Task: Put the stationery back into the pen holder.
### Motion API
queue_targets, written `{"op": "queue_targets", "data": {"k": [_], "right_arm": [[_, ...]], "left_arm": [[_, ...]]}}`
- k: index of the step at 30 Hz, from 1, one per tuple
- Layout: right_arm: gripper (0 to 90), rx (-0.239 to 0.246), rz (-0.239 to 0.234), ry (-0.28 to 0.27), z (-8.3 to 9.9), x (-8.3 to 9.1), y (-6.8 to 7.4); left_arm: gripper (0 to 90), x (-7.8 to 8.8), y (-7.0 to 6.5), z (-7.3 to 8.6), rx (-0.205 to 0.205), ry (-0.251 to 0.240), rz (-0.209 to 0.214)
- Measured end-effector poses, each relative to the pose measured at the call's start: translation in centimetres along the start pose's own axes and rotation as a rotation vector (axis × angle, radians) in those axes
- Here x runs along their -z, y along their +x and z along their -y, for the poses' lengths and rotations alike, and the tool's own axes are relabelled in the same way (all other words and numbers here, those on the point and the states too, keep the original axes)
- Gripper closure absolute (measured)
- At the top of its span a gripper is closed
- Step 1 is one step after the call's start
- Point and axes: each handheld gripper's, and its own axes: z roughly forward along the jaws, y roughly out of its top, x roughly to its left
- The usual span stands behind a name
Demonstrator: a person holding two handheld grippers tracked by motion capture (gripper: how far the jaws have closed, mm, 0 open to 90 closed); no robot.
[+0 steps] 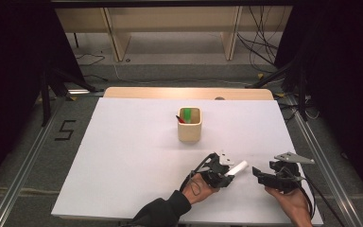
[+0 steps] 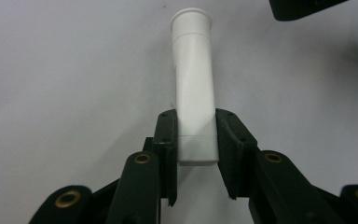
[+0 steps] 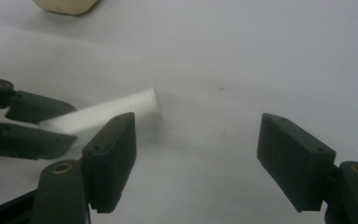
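**Left gripper clamped on a white tube; right gripper wide open beside it**

Nearest the camera in the high view, two forearms enter from the bottom edge, the left one in a dark sleeve [image 1: 163,213]. The left gripper [image 1: 228,178] has its two fingers [image 2: 167,140] pressed against opposite sides of a white tube [image 2: 194,93], gripping it near its plain, squared-off end; the rest of the tube runs forward beyond the fingertips and finishes in a slightly flared rim. In the high view the tube points toward the right gripper [image 1: 257,176], and its free end lies just short of that gripper's fingertips. Whether the tube rests on the surface or is raised off it cannot be told.

The right gripper's fingers [image 3: 109,154] stand far apart with nothing between them; in its own view the tube's flared end sits just beyond and beside the left-hand finger, apart from it, while the left gripper's fingers hold the tube at the far left. A grey three-cornered plate [image 1: 294,158] tops the right gripper.

Both grippers work over the white sheet [image 1: 137,156] that covers the bench [image 1: 189,92], whose pale wooden edge shows along the far side. Farther off, near the middle of the sheet and well apart from the grippers, stands a light wooden cup [image 1: 189,125] holding a green item [image 1: 187,114] and a red-and-black one [image 1: 180,119].

On the grey floor to the left of the bench, a figure "5" [image 1: 65,129] is marked in black tape. No other writing or label is legible.
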Motion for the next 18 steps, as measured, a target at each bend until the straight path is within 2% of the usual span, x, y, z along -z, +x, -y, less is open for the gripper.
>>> {"op": "queue_targets", "data": {"k": [4, 9, 14, 18], "right_arm": [[29.1, -0.009, -0.013, -0.015, -0.1, 0.1, 0.0], [28.2, -0.026, -0.04, -0.045, -0.2, 0.2, 0.4], [26.8, -0.036, -0.09, -0.088, -0.4, 0.4, 1.2], [25.8, -0.061, -0.163, -0.117, -0.7, 0.4, 2.0]], "left_arm": [[70.8, 2.4, 1.4, 0.4, 0.032, -0.041, 0.002], [70.8, 5.5, 3.1, 1.8, 0.057, -0.095, -0.017], [70.8, 8.0, 4.4, 3.7, 0.078, -0.151, -0.018], [70.8, 9.4, 5.1, 4.9, 0.078, -0.17, -0.042]]}}
